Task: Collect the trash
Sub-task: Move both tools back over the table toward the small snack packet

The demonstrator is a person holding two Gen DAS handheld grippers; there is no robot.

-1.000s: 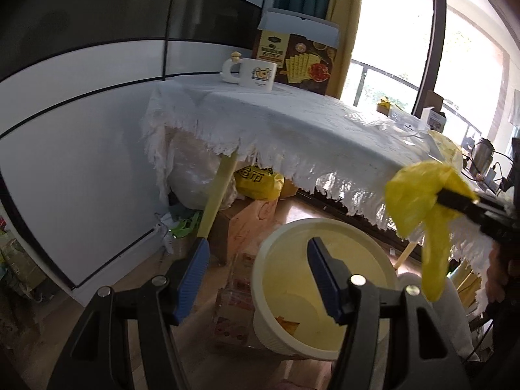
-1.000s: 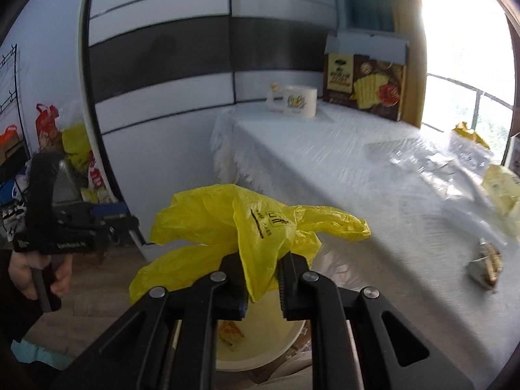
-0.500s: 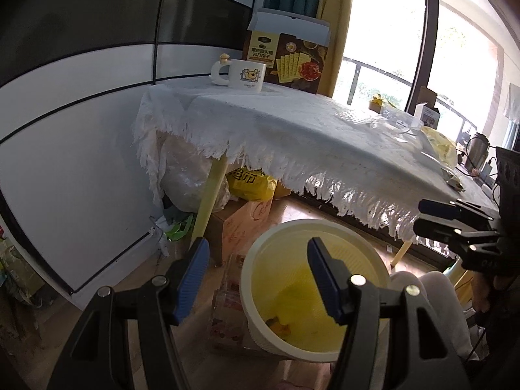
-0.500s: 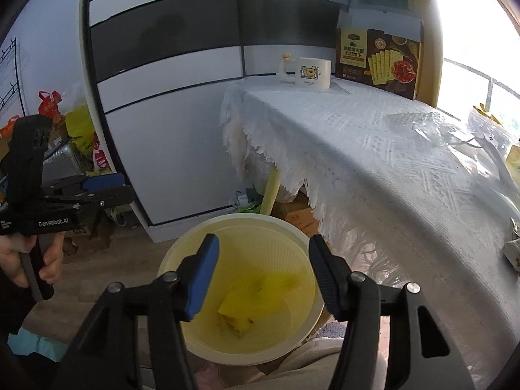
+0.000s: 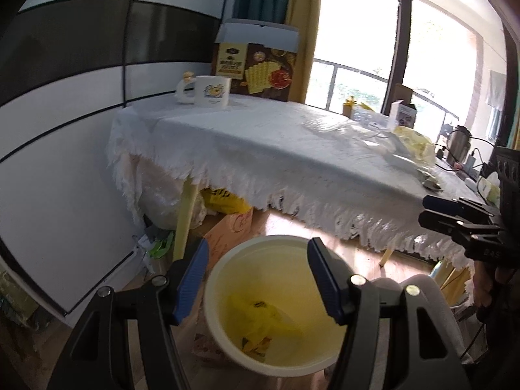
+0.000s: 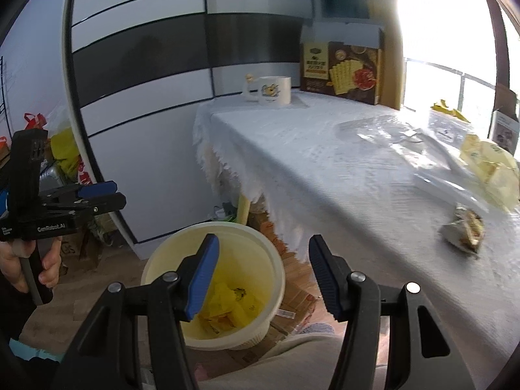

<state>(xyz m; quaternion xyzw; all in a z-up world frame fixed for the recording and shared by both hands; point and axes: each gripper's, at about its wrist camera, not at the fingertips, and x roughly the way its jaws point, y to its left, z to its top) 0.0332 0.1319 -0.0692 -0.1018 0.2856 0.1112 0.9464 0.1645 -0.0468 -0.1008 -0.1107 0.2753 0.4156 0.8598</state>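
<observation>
Yellow bag (image 6: 227, 305) inside cream bin (image 6: 276, 269)

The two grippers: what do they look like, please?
Both are alike. The right gripper has black plastic arms with silver rivets and ribbed blue pads. The left gripper looks the same; the right wrist view shows white lettering on its black body and a grey handle.

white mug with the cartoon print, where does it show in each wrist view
Left wrist: the white mug stands upper left of centre, on the table's far corner.
Right wrist: the white mug stands upper centre, same corner.
Shared landmark: the brown cracker box right behind it.
</observation>
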